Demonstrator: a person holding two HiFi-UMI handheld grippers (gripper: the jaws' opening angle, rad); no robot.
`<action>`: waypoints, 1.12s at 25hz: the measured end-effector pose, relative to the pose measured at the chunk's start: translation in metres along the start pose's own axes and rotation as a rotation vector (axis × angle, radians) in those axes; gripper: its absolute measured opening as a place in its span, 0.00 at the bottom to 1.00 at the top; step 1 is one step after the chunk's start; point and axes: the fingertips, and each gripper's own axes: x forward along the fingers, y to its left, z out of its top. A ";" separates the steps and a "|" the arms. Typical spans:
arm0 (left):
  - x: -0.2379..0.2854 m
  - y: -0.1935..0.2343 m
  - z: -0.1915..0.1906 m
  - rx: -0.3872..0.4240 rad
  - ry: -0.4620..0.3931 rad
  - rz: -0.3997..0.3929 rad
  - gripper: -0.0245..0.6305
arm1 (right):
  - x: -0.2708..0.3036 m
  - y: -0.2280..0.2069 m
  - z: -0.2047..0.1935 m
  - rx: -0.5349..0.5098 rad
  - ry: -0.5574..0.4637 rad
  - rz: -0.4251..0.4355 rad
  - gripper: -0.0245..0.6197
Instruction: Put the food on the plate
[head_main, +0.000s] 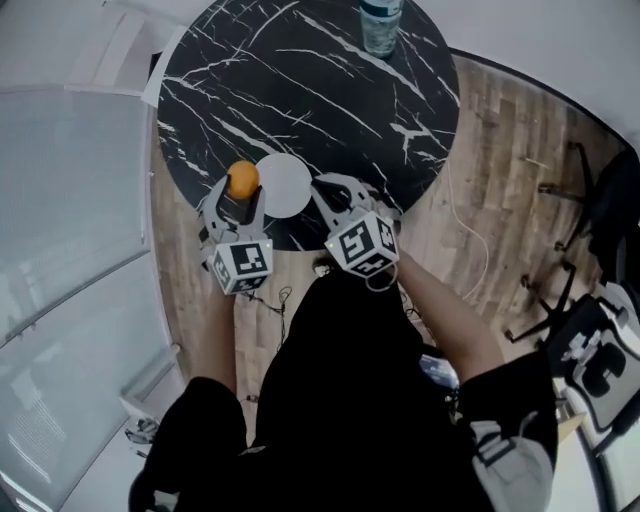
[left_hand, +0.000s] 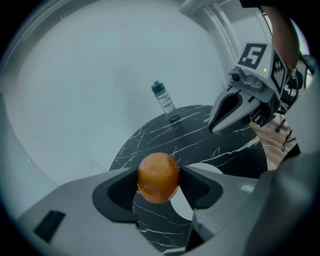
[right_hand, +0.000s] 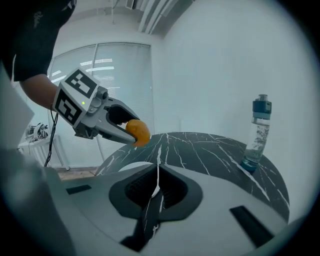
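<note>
An orange round fruit (head_main: 242, 180) (left_hand: 158, 177) (right_hand: 138, 133) is held between the jaws of my left gripper (head_main: 241, 184) (left_hand: 159, 179), which is shut on it just left of a small white plate (head_main: 284, 184) (left_hand: 200, 187) (right_hand: 125, 169) near the front edge of the black marble table (head_main: 330, 100). My right gripper (head_main: 331, 186) (right_hand: 157, 162) is shut with nothing in it, at the plate's right side. In the left gripper view the right gripper (left_hand: 227, 112) hangs above the table at upper right.
A clear water bottle with a blue cap (head_main: 380, 25) (left_hand: 165, 102) (right_hand: 256, 133) stands at the table's far side. A white cable (head_main: 470, 235) lies on the wooden floor at the right, and chair legs (head_main: 560, 300) stand further right. White blinds (head_main: 70, 250) are at the left.
</note>
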 end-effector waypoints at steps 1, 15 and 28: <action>0.005 -0.004 -0.004 0.006 0.013 -0.002 0.43 | 0.002 0.000 -0.004 0.014 0.003 0.007 0.04; 0.049 -0.043 -0.037 0.199 0.099 -0.022 0.43 | 0.025 -0.012 -0.034 0.093 0.043 0.044 0.04; 0.066 -0.074 -0.048 0.407 0.115 -0.040 0.43 | 0.022 -0.022 -0.042 0.113 0.065 0.052 0.04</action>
